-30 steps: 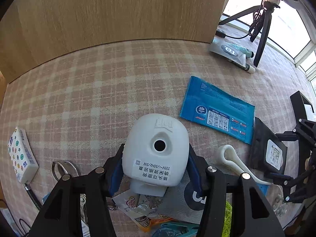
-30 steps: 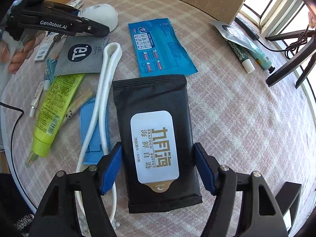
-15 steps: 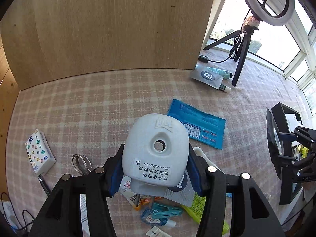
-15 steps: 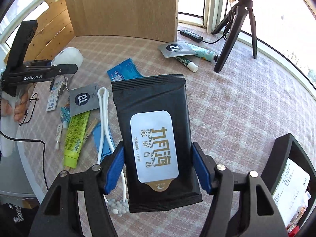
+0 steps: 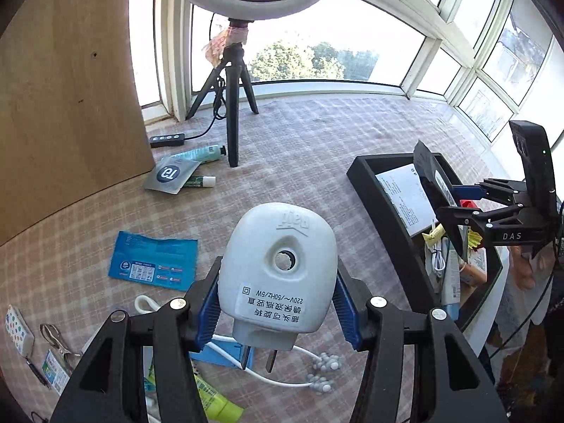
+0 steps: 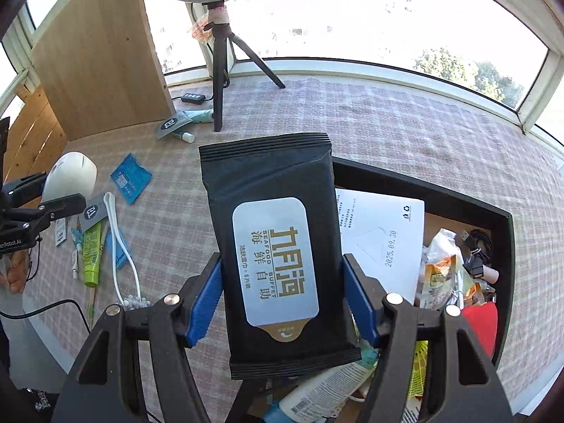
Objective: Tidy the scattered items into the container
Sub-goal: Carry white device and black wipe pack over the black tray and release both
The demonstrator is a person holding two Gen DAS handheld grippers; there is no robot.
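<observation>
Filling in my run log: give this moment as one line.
left gripper: shut on white plug-in device | right gripper: shut on black wipes pack, over black container | items left on table

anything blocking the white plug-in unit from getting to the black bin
One thing may: the right gripper, holding the black wipes pack, hangs over the black bin on the side the white plug-in unit would come from. The left gripper clamps that unit above bare cloth; otherwise nothing visible blocks it.

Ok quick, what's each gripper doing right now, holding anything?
Left gripper: closed on the white plug-in device.
Right gripper: closed on the black wet-wipes pack, over the black container.
</observation>
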